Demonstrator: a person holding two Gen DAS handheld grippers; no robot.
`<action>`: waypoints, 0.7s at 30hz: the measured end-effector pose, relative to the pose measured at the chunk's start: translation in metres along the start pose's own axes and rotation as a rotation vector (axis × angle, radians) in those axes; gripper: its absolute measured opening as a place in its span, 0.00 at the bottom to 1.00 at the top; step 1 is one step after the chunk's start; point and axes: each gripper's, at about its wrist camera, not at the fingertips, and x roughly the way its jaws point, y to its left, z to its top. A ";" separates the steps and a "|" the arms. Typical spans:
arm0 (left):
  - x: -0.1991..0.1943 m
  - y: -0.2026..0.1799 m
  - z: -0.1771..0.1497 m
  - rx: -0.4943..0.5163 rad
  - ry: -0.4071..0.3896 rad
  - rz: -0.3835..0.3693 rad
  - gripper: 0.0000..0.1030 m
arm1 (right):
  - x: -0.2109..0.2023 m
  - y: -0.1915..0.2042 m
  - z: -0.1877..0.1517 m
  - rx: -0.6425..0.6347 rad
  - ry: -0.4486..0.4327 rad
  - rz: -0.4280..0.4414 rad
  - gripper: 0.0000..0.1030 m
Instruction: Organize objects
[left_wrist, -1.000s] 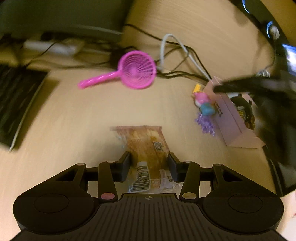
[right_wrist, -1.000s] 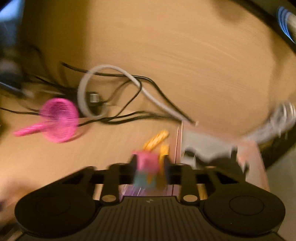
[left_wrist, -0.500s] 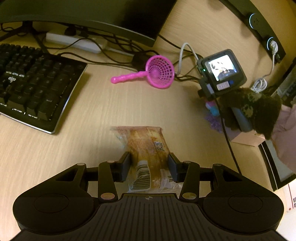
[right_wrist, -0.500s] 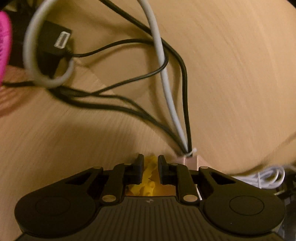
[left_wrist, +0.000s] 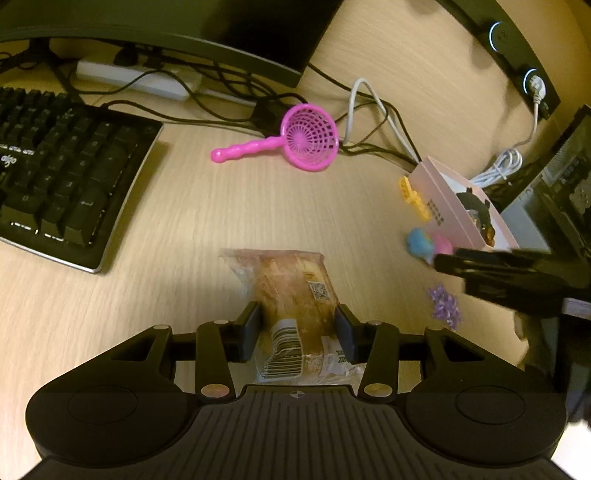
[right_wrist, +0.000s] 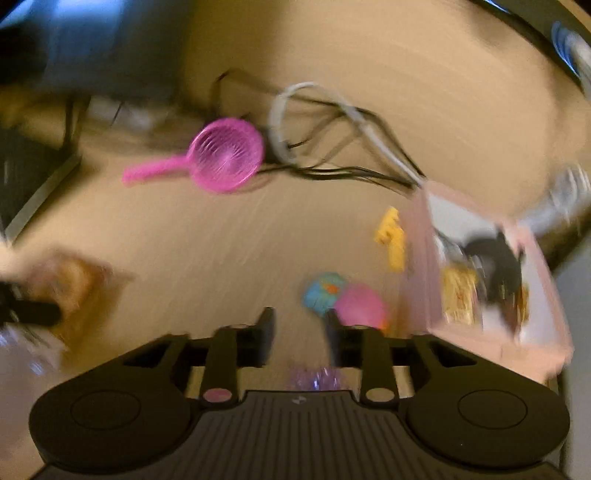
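Note:
My left gripper (left_wrist: 298, 325) is shut on a wrapped bread packet (left_wrist: 295, 295) lying on the wooden desk. A pink box (left_wrist: 461, 203) with a dark toy inside stands at the right; it also shows in the right wrist view (right_wrist: 480, 273). Beside it lie a yellow toy piece (left_wrist: 413, 192), a blue and pink toy (left_wrist: 428, 243) and a purple tuft (left_wrist: 445, 306). My right gripper (right_wrist: 299, 332) is open and empty, above the purple tuft (right_wrist: 314, 378) and just left of the blue and pink toy (right_wrist: 343, 299). That view is blurred.
A pink toy strainer (left_wrist: 295, 140) lies at the back middle among cables (left_wrist: 369, 110). A black keyboard (left_wrist: 62, 173) is at the left, with a monitor (left_wrist: 166, 26) and power strip (left_wrist: 136, 81) behind it.
My right gripper pulled back from the cables and the box corner and opened; the yellow piece it held now lies by the box. My left gripper kept its hold on the bread packet.

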 end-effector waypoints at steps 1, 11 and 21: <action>0.000 -0.001 0.000 0.002 -0.002 0.003 0.47 | -0.001 -0.012 -0.005 0.070 -0.009 -0.003 0.60; -0.002 0.000 -0.002 -0.010 0.005 0.010 0.47 | 0.044 -0.039 0.045 0.207 -0.053 -0.086 0.38; -0.002 0.000 0.000 0.000 0.012 0.008 0.48 | 0.181 -0.010 0.130 -0.190 0.092 -0.442 0.19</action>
